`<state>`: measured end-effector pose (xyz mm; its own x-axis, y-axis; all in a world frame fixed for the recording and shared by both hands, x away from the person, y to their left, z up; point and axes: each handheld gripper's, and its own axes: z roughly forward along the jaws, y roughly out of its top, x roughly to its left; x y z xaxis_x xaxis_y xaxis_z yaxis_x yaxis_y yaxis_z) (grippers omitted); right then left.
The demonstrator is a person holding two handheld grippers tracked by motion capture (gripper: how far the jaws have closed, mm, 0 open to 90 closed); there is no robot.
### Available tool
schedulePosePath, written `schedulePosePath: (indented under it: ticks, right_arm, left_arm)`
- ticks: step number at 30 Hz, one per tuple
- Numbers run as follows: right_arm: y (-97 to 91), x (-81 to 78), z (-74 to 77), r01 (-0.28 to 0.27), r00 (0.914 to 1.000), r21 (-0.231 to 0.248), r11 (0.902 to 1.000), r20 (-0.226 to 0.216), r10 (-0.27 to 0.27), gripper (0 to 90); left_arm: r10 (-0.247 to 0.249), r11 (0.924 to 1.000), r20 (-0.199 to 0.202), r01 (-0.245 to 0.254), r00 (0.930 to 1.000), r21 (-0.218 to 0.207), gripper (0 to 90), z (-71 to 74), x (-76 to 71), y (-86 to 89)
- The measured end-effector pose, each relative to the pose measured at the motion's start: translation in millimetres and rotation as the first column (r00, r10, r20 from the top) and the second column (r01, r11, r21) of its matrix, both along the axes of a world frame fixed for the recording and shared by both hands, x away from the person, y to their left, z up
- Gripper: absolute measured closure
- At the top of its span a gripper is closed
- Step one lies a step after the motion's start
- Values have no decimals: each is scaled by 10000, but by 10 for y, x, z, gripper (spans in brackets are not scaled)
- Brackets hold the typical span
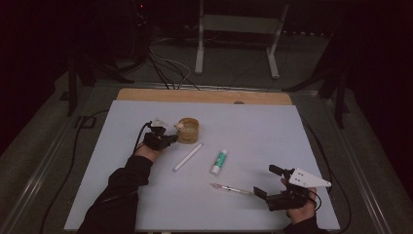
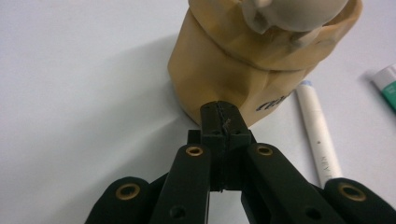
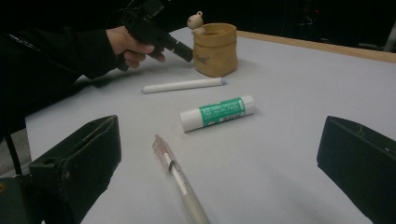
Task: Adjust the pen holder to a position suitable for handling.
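Nearest the high camera, at the left, a dark sleeve (image 1: pixel 117 195) leads up to the left tongs (image 1: pixel 171 139), whose 2 black jaws are clenched together on nothing, their tips right against the near wall of a tan pen cup (image 1: pixel 188 130) with a small pale bear figure (image 1: pixel 179 126) on its rim. Just right of the cup a white capped pen (image 1: pixel 187 157) lies slanted on the pale worktop (image 1: pixel 253 122), and beside it a white-and-green glue stick (image 1: pixel 219 162). Further right, a clear pen (image 1: pixel 233 189) lies in front of the right tongs (image 1: pixel 268 181), pointing into the wide gap between their released jaws without touching them.
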<state>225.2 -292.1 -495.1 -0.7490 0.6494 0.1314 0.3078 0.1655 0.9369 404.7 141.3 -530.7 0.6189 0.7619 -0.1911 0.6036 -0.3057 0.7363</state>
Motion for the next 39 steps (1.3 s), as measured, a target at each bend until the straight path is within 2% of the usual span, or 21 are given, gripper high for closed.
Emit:
schedulePosePath:
  ticks: [13, 21, 31, 32, 34, 35, 39]
  right_arm:
    - [-14, -5, 7, 23, 10000, -30, 10000, 40, -23, 0]
    - [-23, -5, 9, 58, 10000, 7, 10000, 50, -58, 0]
    - [-27, -8, 12, 73, 10000, 31, 10000, 28, -73, 0]
    - [-27, -9, 11, 78, 10000, 30, 10000, 29, -78, 0]
    - [-25, -8, 11, 72, 10000, 5, 10000, 27, -72, 0]
    - [-25, -7, 10, 75, 10000, 14, 10000, 30, -75, 0]
    - [-19, -6, 4, 76, 10000, 11, 10000, -32, -76, 0]
  left_arm:
    - [-230, 9997, 25, 231, 9997, -66, 900, -6, 30, -137]
    - [-100, 9996, 67, 102, 9999, -259, 900, -14, 47, -111]
    - [-461, 9974, 378, 480, 9982, -532, 900, 137, -30, 23]
    - [-625, 9961, 423, 650, 9971, -595, 900, 165, -58, 53]
    - [-673, 9958, 413, 697, 9969, -587, 860, 198, -93, 80]
    - [-747, 9949, 431, 774, 9963, -653, 832, 213, -113, 95]
    - [-1126, 9870, 477, 1172, 9925, -1095, 829, 287, -188, 181]
